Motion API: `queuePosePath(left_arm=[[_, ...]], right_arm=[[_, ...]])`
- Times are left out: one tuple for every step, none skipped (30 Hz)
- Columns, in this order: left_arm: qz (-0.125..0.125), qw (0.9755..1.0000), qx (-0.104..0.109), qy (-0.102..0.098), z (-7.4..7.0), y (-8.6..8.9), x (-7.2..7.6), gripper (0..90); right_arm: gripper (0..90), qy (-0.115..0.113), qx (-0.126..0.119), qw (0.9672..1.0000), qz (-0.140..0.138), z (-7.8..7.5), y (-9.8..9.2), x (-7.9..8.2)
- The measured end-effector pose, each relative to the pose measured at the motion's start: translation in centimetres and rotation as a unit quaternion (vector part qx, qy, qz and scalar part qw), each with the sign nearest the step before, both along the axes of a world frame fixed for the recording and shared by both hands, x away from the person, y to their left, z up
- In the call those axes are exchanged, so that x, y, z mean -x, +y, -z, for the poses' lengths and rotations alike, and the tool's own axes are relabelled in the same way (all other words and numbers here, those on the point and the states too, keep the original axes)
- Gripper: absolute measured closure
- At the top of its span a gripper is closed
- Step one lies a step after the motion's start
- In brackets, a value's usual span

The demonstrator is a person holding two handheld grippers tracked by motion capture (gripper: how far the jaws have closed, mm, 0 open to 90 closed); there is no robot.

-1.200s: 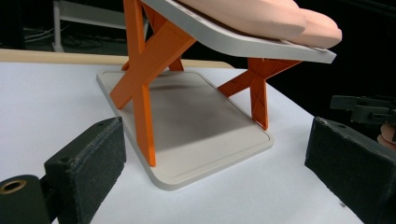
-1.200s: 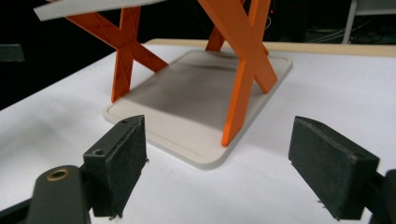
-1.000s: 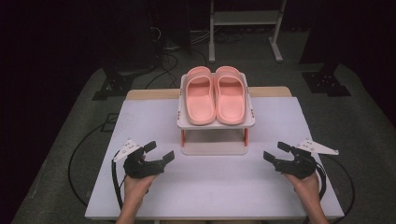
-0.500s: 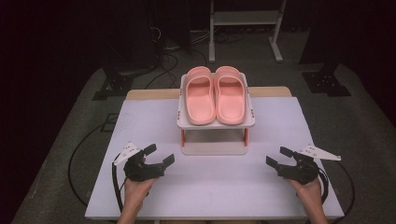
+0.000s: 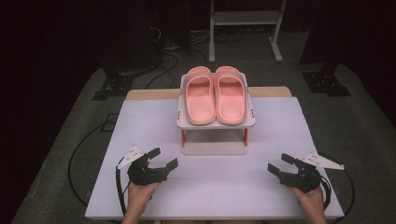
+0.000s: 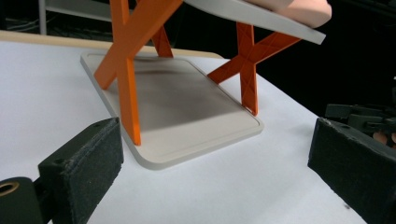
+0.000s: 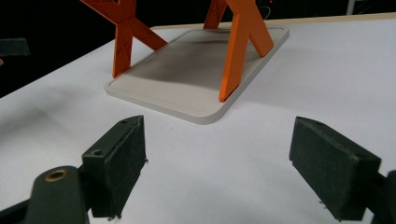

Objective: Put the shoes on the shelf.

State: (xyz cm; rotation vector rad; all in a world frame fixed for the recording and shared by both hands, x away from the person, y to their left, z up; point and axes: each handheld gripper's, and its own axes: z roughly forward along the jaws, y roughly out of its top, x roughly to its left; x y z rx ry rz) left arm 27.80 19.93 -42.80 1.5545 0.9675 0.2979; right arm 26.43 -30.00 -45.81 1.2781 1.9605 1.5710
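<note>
Left hand-held gripper (image 5: 166, 157) low, jaws spread, right hand-held gripper (image 5: 280, 164) likewise

The high view looks from above my side of the table (image 5: 140, 121), facing forward and down, far enough to take in the whole top and the dark floor beyond; my left tool (image 5: 161, 159) sits near its bottom left, my right tool (image 5: 279, 164) near its bottom right. The left gripper view rides low over the table, close in, looking along its jaws at the rack (image 6: 187, 116) from the left; the right gripper view does likewise from the right, facing the same rack (image 7: 187, 74); all three views share that rack's orange legs and grey base.
</note>
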Motion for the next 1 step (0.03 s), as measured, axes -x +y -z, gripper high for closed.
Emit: queuePosePath(left_arm=[[0.0, 1.0, -0.002, 0.001, 0.19, -0.06, 0.05, 3.0]], right_arm=[[18.1, -0.001, 0.001, 1.0, 0.002, 0.08, -0.04, 0.2]])
